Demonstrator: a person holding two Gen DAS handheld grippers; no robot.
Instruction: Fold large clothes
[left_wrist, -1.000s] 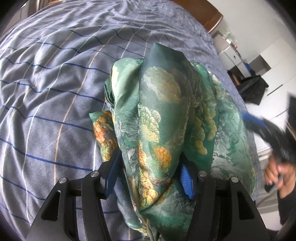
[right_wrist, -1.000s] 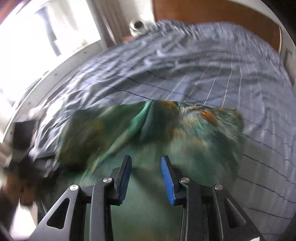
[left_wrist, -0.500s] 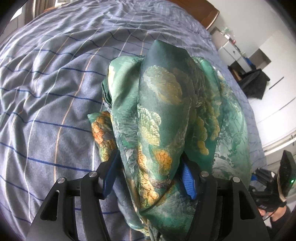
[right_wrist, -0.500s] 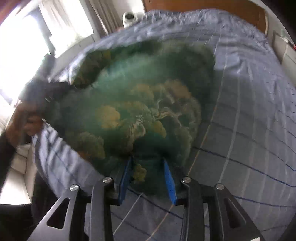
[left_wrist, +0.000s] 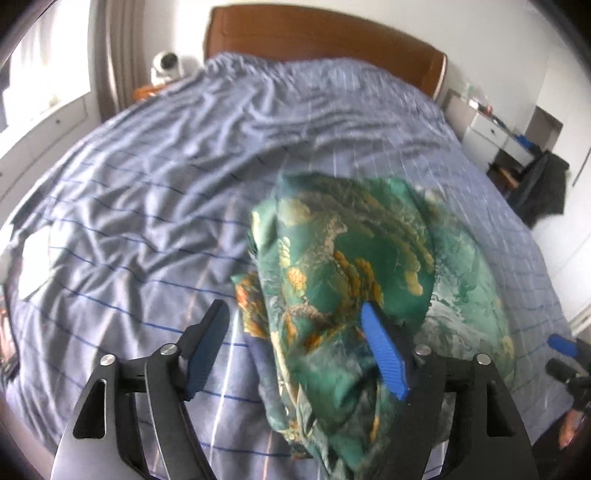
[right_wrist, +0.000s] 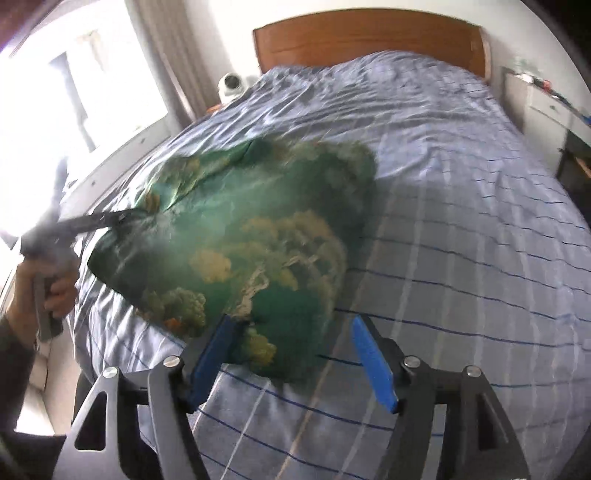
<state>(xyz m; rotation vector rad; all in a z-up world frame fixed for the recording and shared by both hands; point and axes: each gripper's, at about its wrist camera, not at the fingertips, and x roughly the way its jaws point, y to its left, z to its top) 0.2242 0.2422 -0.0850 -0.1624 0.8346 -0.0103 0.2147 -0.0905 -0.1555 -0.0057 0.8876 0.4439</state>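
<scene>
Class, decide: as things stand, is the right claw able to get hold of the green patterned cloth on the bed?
Probably yes. The right claw is opening, and the near edge of the green cloth lies between its fingers on the bed, with nothing in the way.

Left gripper (left_wrist: 295, 347): jaws, earlier clamped on garment (left_wrist: 354, 280), opening; cloth against right pad only; view now higher, headboard (left_wrist: 317, 33) visible.
Right gripper (right_wrist: 295, 354): jaws opening from narrow; garment edge between them, lying on bed (right_wrist: 461, 221).
</scene>
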